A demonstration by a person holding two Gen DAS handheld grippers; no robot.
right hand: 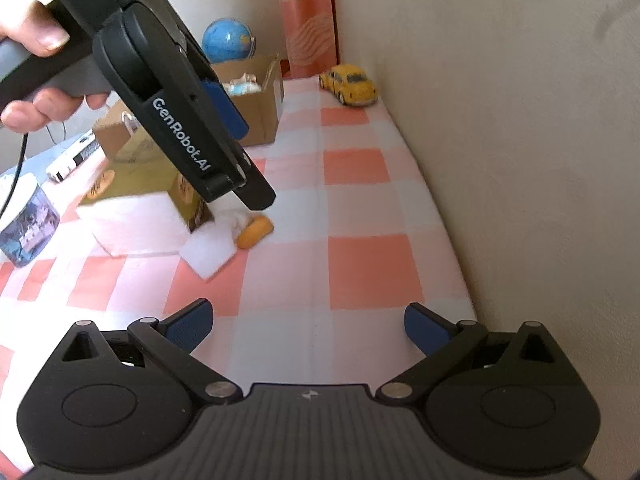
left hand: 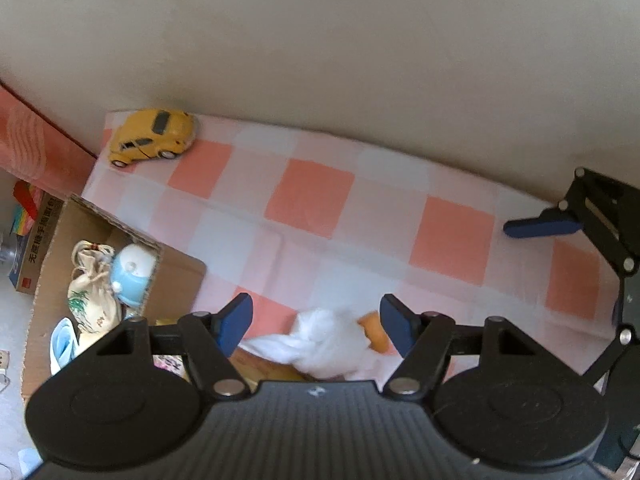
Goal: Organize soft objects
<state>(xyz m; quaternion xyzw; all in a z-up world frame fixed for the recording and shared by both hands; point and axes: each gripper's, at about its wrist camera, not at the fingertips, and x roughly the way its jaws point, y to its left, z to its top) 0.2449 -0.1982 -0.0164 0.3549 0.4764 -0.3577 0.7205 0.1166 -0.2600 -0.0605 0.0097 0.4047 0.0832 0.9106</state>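
Left wrist view: left gripper (left hand: 316, 322) points steeply down at the checked tablecloth (left hand: 312, 192). Jaws stand partly open with nothing pressed between the blue pads. Just below them lies a white plush toy (left hand: 324, 340) with an orange part (left hand: 374, 334), blurred, on the cloth at the near edge of the picture. It sits between the fingers' lines but apart from both pads, so I judge it not held. An open cardboard box (left hand: 104, 240) at left holds a drawstring pouch (left hand: 90, 284) and a pale blue round toy (left hand: 132, 274). A yellow toy car (left hand: 154, 136) is parked at the far corner by the wall. Right gripper's blue finger (left hand: 540, 226) shows at the right edge.

Right wrist view: right gripper (right hand: 308, 326) hangs over bare cloth, jaws wide, holding nothing. Ahead, the left gripper, held in a person's hand (right hand: 36, 68), hangs over the plush toy (right hand: 240, 228), which lies beside a gold-and-white carton (right hand: 136, 208). The cardboard box stands well behind, toward the globe (right hand: 228, 42).

Handling, as judgement: the plush looks light, soft and compressible, not fragile or slippery. Best hold is across the thick white body, squeezing firmly; the orange end looks too small for a sure grip.
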